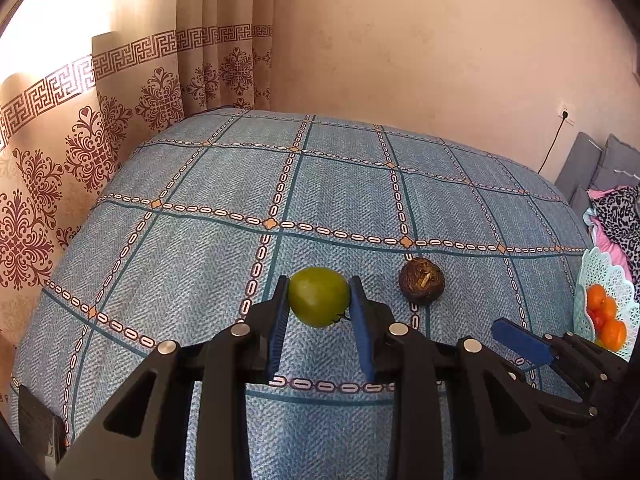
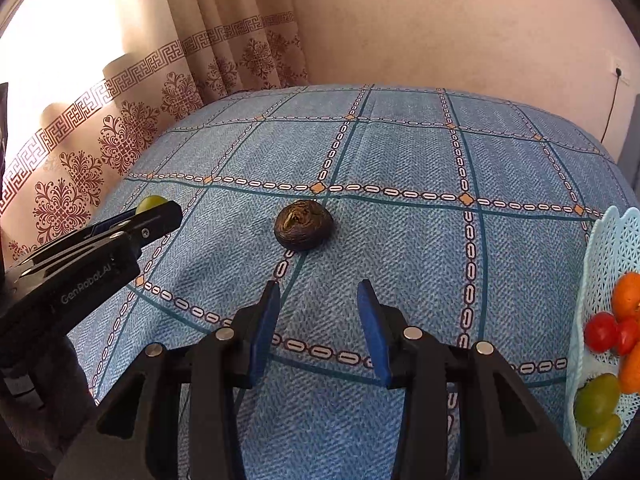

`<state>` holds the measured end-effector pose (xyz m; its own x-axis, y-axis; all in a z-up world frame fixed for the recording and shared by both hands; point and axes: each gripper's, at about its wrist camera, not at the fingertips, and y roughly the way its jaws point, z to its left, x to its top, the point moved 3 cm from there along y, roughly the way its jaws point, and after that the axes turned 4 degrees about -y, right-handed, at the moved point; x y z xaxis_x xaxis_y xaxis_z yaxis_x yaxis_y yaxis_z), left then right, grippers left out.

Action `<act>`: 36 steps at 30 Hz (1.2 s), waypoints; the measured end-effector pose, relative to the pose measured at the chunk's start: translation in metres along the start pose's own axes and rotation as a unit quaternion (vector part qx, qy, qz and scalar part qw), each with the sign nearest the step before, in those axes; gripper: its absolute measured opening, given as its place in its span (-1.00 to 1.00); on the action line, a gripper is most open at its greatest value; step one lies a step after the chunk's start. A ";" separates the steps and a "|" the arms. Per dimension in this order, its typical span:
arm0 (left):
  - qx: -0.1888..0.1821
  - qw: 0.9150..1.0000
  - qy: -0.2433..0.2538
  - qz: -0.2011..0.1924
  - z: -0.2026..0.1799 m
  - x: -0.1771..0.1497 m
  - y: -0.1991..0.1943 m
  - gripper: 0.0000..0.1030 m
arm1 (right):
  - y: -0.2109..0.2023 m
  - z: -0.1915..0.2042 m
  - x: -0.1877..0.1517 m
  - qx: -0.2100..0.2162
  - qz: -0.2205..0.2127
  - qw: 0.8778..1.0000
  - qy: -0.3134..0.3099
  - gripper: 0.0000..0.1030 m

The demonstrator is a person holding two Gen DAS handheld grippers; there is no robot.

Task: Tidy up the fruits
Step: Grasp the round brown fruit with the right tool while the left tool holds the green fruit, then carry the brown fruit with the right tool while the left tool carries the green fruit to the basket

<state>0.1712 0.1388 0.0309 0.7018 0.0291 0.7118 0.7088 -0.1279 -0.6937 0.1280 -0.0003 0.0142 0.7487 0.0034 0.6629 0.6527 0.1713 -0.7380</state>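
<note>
The left claw [image 1: 319,298] grips a green fruit [image 1: 319,296] between its blue pads [image 1: 280,320] at the lower middle of the left wrist view, the pads pressed to the fruit's two sides. Whether the fruit rests on the blue checked bedspread [image 1: 280,184] or hangs just above it cannot be told. The right claw [image 2: 318,322] stands about half open and empty at the bottom middle of its own view, aimed toward a dark, wrinkled round fruit [image 2: 303,225] lying alone on the bed ahead of it.

At the right edge of the frame, a pale blue lattice basket [image 2: 600,264] holds oranges [image 2: 628,294], small red fruits [image 2: 601,331] and green ones [image 2: 598,399]; it is the likely home for the loose pieces.

The green fruit looks smooth, firm and light, possibly slippery, so a hold across its widest part seems safest. The dark fruit looks rough-skinned and perhaps softer; taking it by the sides with gentle pressure would be prudent, as the soft bedding could let it roll.

The basket is cut off by the frame, its full contents unseen, and the dark fruit's kind is hard to make out.
</note>
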 end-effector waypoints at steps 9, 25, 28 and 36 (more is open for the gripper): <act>-0.005 1.000 -0.018 0.002 0.008 0.002 0.000 -0.41 | 0.032 0.009 0.028 0.004 0.009 1.000 0.002 -0.20; -0.009 0.999 -0.030 0.009 0.015 0.003 0.003 -0.41 | 0.068 0.014 0.048 -0.042 0.012 0.999 -0.018 0.05; -0.009 0.999 -0.031 0.010 0.016 0.003 0.004 -0.41 | 0.070 0.016 0.047 -0.059 0.011 0.998 -0.031 -0.12; -0.009 0.999 -0.028 0.011 0.015 0.001 0.006 -0.41 | 0.058 0.015 0.037 -0.053 0.009 0.998 -0.032 -0.18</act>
<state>0.1777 0.1525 0.0259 0.7208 0.0819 0.6883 0.6918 -0.1476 -0.7069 0.1914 0.0242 -0.0024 0.7544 0.0684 0.6529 0.6495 0.0661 -0.7574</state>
